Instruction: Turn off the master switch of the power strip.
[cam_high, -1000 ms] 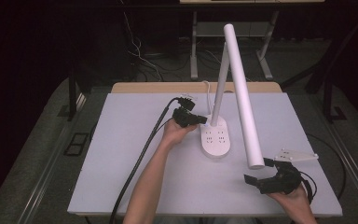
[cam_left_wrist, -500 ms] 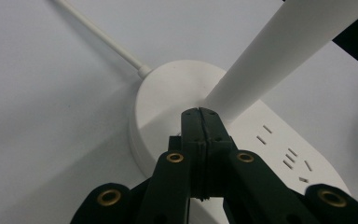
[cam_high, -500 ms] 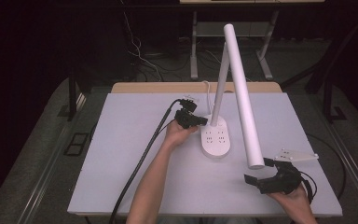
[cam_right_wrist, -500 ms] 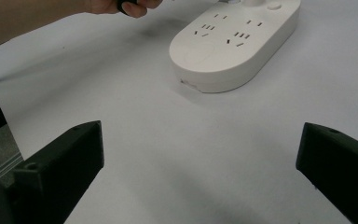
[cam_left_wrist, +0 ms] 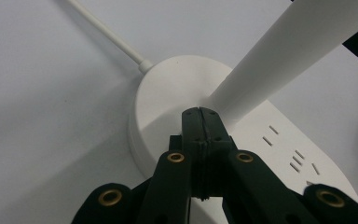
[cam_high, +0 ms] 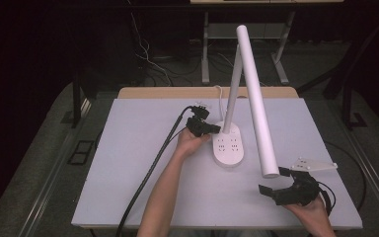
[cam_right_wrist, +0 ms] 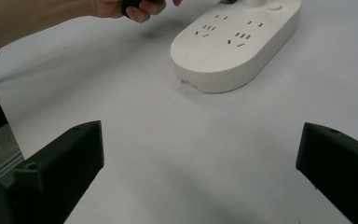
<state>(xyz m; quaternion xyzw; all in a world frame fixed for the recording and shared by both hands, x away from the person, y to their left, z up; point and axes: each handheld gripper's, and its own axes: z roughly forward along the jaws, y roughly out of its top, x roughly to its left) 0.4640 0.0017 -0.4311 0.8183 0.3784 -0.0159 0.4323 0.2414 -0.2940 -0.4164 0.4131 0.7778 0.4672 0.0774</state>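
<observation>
Pressing closed tips onto the lamp base (cam_high: 228, 143) beside its stem (cam_high: 232, 94), left claw (cam_high: 214, 130) is clenched, empty. Right claw (cam_high: 276, 181) hovers released over the desk (cam_high: 128, 148).

White desk lamp (cam_high: 229, 143) upright mid-table

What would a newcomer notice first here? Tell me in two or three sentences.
The white desk lamp stands mid-table, its long tube head slanting down toward the near right over an oval base dotted with socket slots. The left gripper, jaws shut, has its tip at the base beside the lamp's stem. The right gripper sits open near the table's front right corner.
</observation>
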